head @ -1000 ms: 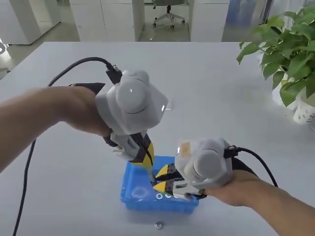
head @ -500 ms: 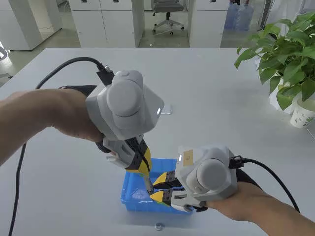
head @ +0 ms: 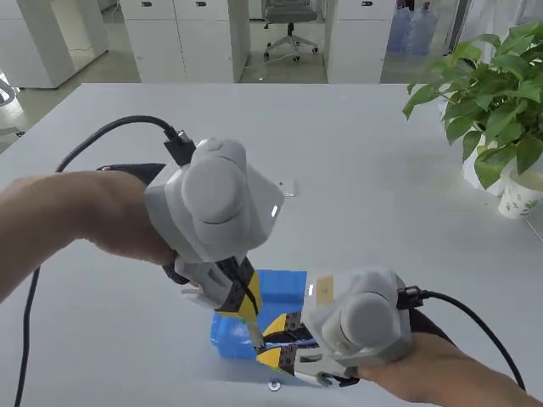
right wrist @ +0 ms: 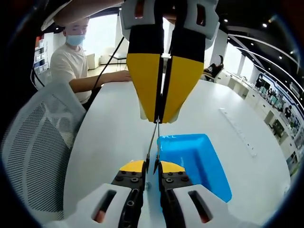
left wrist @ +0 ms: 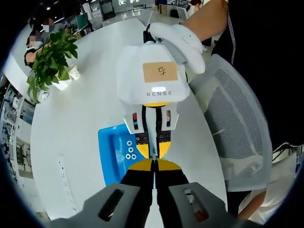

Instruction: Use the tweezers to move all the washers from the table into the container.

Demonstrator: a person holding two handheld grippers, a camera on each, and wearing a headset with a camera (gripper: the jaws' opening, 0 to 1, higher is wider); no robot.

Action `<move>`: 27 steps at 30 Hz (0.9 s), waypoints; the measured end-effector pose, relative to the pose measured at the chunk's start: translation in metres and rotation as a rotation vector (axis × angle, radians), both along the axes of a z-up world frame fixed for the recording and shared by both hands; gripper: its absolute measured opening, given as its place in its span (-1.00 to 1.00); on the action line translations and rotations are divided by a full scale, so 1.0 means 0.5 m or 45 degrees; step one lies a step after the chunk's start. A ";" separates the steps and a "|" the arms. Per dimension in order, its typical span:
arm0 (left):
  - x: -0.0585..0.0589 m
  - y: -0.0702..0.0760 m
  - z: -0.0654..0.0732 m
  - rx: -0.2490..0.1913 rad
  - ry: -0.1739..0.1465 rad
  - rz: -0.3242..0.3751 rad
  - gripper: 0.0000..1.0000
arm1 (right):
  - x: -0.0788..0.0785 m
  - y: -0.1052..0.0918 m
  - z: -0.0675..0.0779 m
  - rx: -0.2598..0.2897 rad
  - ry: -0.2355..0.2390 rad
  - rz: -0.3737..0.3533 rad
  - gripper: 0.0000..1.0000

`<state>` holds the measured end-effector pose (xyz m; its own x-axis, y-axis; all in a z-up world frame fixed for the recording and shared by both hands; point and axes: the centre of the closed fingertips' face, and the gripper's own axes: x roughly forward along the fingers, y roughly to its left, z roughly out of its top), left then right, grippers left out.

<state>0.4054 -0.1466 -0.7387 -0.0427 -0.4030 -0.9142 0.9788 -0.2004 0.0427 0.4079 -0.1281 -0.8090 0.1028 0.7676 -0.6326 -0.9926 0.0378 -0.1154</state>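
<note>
Head view: your left gripper points steeply down over the blue container, which sits on the white table. Your right gripper reaches in from the right, and the two sets of yellow-tipped jaws meet nose to nose at the container's near edge. A single washer lies on the table just in front of the container, outside it. A potted plant stands well apart at the far right.

Right gripper view: the left gripper's jaws are pressed together on the tweezers, whose two thin legs run from those jaws into the narrow gap between your right gripper's jaws. The right jaws stand close on either side of the legs, but you cannot tell whether they press on them.

Left gripper view: several washers lie in a cluster inside the container, beside the right gripper's jaws.
</note>
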 end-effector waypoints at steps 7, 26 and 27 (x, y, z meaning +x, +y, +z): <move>-0.018 -0.007 -0.010 -0.012 0.016 0.018 -0.95 | -0.021 -0.005 -0.014 -0.002 0.015 -0.013 -0.78; -0.030 -0.013 -0.055 -0.038 0.014 0.055 -0.95 | -0.030 -0.019 -0.060 -0.053 0.023 -0.011 -0.78; -0.029 -0.013 -0.057 -0.037 0.013 0.055 -0.95 | -0.029 -0.019 -0.061 -0.054 0.026 -0.011 -0.78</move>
